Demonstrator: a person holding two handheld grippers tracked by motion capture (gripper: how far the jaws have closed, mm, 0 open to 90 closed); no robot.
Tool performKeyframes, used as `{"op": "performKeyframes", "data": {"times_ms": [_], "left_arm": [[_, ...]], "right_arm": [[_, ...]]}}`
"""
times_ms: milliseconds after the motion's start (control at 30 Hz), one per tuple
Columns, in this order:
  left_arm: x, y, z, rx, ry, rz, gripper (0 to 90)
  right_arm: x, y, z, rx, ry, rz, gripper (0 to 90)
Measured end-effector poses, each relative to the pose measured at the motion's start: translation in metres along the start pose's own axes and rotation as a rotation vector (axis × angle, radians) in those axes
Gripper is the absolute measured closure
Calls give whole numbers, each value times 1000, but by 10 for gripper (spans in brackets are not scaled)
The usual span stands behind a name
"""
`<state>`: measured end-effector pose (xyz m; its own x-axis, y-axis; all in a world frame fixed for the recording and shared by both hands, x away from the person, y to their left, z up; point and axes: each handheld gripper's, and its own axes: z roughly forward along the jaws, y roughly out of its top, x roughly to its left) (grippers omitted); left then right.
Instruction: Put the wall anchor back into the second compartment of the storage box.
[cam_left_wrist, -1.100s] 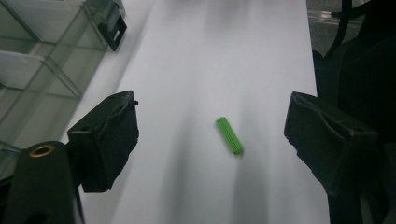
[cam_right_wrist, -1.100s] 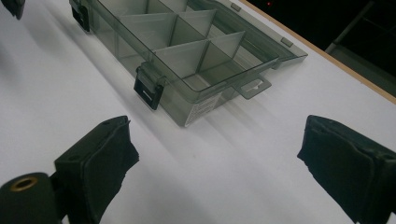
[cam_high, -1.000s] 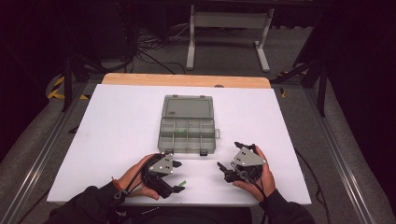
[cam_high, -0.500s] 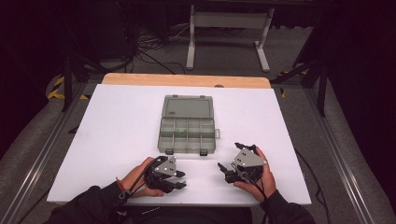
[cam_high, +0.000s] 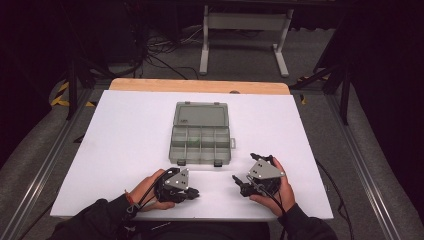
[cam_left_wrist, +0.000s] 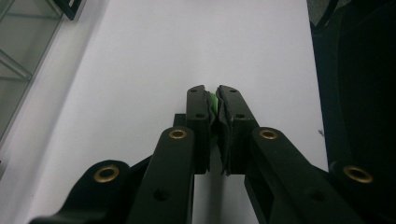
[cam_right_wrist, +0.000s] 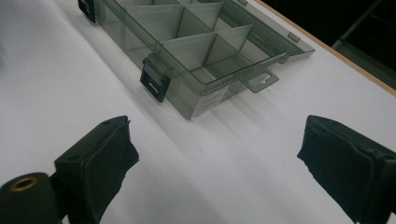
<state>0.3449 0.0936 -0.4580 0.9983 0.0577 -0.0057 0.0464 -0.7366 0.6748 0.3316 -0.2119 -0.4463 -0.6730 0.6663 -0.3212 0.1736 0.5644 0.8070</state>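
The desk (cam_high: 125, 150) is a white rectangular surface with a strip of bare wood along its far edge. Dark floor and metal rails border it on both sides.

A translucent grey organiser box (cam_high: 201, 134) lies flat at the centre of the desk, its lid swung open toward the far edge. The tray half is split by partitions into several compartments. Two black latches (cam_right_wrist: 154, 80) sit on its near wall, and a small hang tab projects from one end wall. One compartment shows a faint green tint in the high view; its contents cannot be made out.

The left tongs (cam_high: 191, 192) rest low near the front edge of the desk, held in the person's left hand (cam_high: 150, 190), just in front of the box's near-left corner. The jaws are pressed together on a small green item (cam_left_wrist: 213, 103), of which a thin sliver shows between the pads.

The right tongs (cam_high: 244, 183) are held in the right hand (cam_high: 281, 192), near the box's near-right corner. The jaws stand wide apart with nothing between them, pointing toward the box.

Bare white surface lies to the left, right and front of the box.
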Motion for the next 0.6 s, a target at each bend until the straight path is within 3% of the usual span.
{"op": "performKeyframes", "data": {"times_ms": [267, 600], "left_arm": [[0, 0, 1, -12, 4, 7, 841], [0, 4, 0, -6, 45, 32, 841]], "right_arm": [[0, 1, -1, -6, 3, -2, 92], [0, 0, -1, -5, 7, -3, 92]]}}
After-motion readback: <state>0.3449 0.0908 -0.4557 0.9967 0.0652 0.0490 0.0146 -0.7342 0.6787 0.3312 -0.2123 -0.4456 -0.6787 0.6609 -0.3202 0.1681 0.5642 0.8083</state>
